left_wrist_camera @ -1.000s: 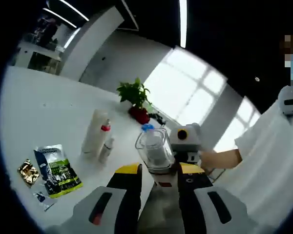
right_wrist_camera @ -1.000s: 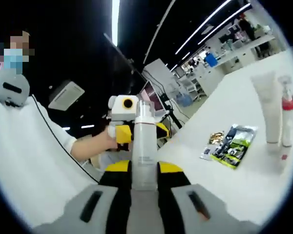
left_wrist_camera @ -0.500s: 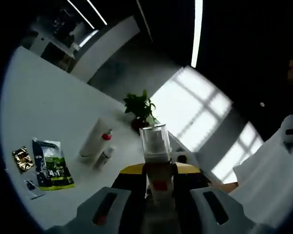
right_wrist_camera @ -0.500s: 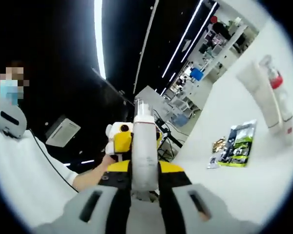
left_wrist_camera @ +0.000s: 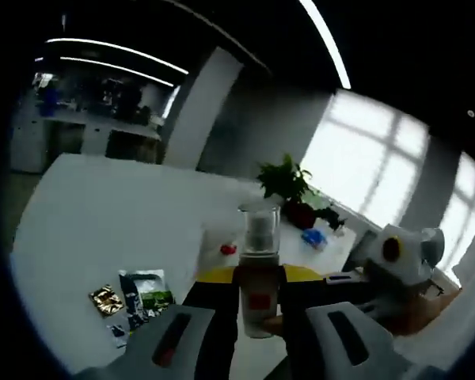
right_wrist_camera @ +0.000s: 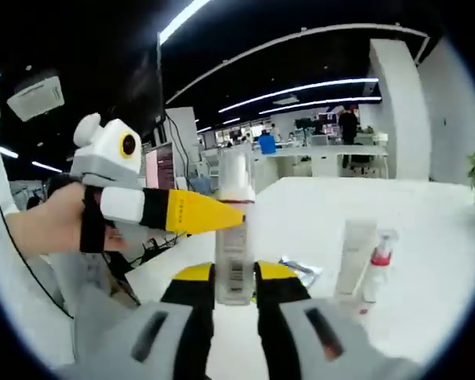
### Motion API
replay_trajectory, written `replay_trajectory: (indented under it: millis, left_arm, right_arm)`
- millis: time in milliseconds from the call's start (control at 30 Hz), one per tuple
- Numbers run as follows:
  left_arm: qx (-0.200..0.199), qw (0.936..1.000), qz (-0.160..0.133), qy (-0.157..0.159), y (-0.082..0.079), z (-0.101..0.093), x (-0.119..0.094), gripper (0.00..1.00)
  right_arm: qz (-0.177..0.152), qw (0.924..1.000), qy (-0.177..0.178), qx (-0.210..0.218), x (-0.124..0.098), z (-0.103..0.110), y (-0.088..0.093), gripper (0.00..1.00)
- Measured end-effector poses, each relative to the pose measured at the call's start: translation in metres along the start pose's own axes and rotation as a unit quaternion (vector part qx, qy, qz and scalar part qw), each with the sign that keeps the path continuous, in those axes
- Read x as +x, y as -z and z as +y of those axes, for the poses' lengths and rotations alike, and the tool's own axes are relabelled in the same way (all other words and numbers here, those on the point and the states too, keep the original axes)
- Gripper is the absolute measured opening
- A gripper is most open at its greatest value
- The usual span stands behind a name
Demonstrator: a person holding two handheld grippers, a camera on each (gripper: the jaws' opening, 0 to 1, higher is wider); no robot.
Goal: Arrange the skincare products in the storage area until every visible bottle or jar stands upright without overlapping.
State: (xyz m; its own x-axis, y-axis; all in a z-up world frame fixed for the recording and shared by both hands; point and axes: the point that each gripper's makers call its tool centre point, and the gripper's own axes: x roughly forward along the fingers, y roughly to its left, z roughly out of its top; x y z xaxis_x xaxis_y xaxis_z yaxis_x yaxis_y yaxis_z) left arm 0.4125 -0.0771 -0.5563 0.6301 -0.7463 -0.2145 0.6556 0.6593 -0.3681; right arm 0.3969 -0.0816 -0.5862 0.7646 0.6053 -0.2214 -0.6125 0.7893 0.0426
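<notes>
1. Gripping a pump bottle (left_wrist_camera: 257, 269), the left gripper (left_wrist_camera: 254, 279) has its jaws closed on the bottle's lower body; the clear cap stands upright above the yellow jaw tips, a red label between them.
2. Right gripper (right_wrist_camera: 234, 279) is likewise clamped on what looks like the same bottle (right_wrist_camera: 233, 237), white with a barcode, upright between its yellow tips.
3. In the right gripper view the left gripper (right_wrist_camera: 191, 212) comes in from the left, held by a hand (right_wrist_camera: 54, 224); its yellow jaw lies across the bottle near the neck.
4. In the left gripper view the right gripper's body (left_wrist_camera: 396, 257) shows at right, beside the bottle.
5. Bottle is held up in the air over the white table (left_wrist_camera: 103, 222), not resting on it.
6. On the table: a white tube (right_wrist_camera: 351, 257) standing upright, with a small red-collared spray bottle (right_wrist_camera: 378, 265) just beside it on its right.
7. Green-black sachet (left_wrist_camera: 145, 291) lies flat on the table, a gold sachet (left_wrist_camera: 104, 300) near its left, apart.
8. Potted plant (left_wrist_camera: 288, 184) at the table's far edge, in front of the window (left_wrist_camera: 372, 162).
9. Small blue item (left_wrist_camera: 313, 237) near the plant; cannot tell what it is.
</notes>
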Motion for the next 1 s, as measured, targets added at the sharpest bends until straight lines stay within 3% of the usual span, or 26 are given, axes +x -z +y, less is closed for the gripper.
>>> replay_trajectory:
  millis: [100, 167, 300, 500, 600, 833, 967, 1000]
  left_arm:
    - [-0.001, 0.9999, -0.005, -0.012, 0.000, -0.008, 0.001, 0.16]
    - [0.018, 0.9994, -0.015, -0.025, -0.002, -0.009, 0.000, 0.16]
    - [0.027, 0.9991, -0.019, -0.027, -0.004, -0.011, -0.004, 0.16]
    - [0.044, 0.9986, -0.025, -0.015, -0.008, -0.016, -0.005, 0.16]
    - [0.092, 0.9950, -0.009, 0.038, -0.005, -0.025, -0.006, 0.17]
    - [0.116, 0.9852, 0.024, 0.123, 0.002, -0.035, -0.016, 0.20]
    - [0.121, 0.9717, 0.044, 0.198, 0.004, -0.048, -0.026, 0.21]
    - [0.116, 0.9710, 0.043, 0.205, 0.002, -0.049, -0.028, 0.21]
  right_arm:
    - [-0.004, 0.9999, 0.010, -0.008, 0.000, -0.001, -0.006, 0.20]
    - [-0.002, 0.9999, 0.013, -0.005, -0.001, -0.003, -0.007, 0.19]
    - [-0.009, 0.9996, -0.018, 0.020, -0.005, -0.003, -0.010, 0.18]
    - [-0.015, 0.9990, -0.040, 0.013, -0.009, -0.004, -0.014, 0.18]
    - [-0.019, 0.9967, -0.070, 0.036, -0.013, 0.001, -0.013, 0.18]
    - [-0.014, 0.9900, -0.136, 0.034, -0.023, 0.015, -0.011, 0.18]
    - [-0.011, 0.9749, -0.218, 0.044, -0.034, 0.033, -0.013, 0.18]
    - [-0.019, 0.9716, -0.231, 0.047, -0.037, 0.034, -0.016, 0.18]
